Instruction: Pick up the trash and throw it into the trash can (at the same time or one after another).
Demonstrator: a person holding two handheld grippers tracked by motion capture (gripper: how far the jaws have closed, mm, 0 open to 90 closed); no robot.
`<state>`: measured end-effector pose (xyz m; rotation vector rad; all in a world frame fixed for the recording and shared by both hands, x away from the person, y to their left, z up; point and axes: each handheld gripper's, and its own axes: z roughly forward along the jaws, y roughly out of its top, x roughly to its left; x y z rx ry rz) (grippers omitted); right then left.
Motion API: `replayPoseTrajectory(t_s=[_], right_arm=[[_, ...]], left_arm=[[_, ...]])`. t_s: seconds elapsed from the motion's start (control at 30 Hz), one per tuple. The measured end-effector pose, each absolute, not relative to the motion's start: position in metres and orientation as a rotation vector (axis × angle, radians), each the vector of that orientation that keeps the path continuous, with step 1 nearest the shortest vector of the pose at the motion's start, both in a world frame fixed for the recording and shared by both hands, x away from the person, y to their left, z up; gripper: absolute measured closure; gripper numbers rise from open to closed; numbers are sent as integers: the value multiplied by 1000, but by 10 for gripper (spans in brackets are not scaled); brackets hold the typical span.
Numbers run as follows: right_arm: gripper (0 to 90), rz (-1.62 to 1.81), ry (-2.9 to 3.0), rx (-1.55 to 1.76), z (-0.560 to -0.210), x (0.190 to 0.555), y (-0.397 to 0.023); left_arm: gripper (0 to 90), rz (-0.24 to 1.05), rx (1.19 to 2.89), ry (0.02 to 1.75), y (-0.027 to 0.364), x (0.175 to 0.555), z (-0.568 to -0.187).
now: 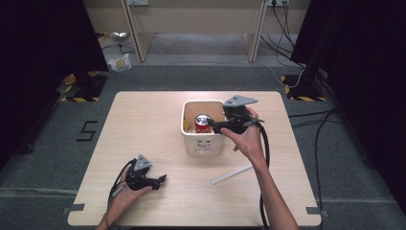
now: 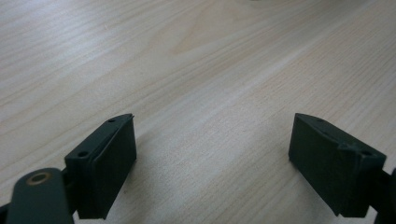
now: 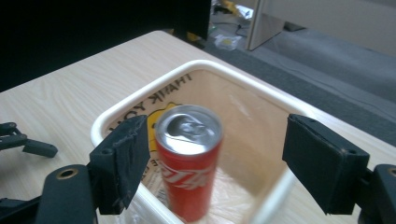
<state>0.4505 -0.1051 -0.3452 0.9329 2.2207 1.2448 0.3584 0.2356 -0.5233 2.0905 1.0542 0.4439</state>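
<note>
A red drink can [image 1: 203,122] [image 3: 189,158] with a silver top stands upright inside a white bin [image 1: 203,143] [image 3: 140,95] at the middle of the wooden table. My right gripper [image 1: 215,125] [image 3: 215,135] hovers at the bin's right rim, pointing left at the can. Its jaws stand wide on either side of the can; the left pad is close to it and the right pad is well apart from it. My left gripper [image 1: 162,180] [image 2: 212,135] rests low over the table near the front left, open, with only bare wood between its jaws.
A white stick [image 1: 231,175] lies on the table [image 1: 143,124] in front of the bin, to its right. Beyond the far edge are grey floor, desk legs and cables [image 1: 287,28]. Dark curtains flank both sides.
</note>
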Motion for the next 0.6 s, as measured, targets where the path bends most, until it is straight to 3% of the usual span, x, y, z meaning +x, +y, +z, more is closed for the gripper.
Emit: replayPoseTrajectory(t_s=[0.6], right_arm=[[234, 1165, 2115, 1002, -353, 408, -167]], left_arm=[[140, 445, 2092, 1053, 236, 358, -523]])
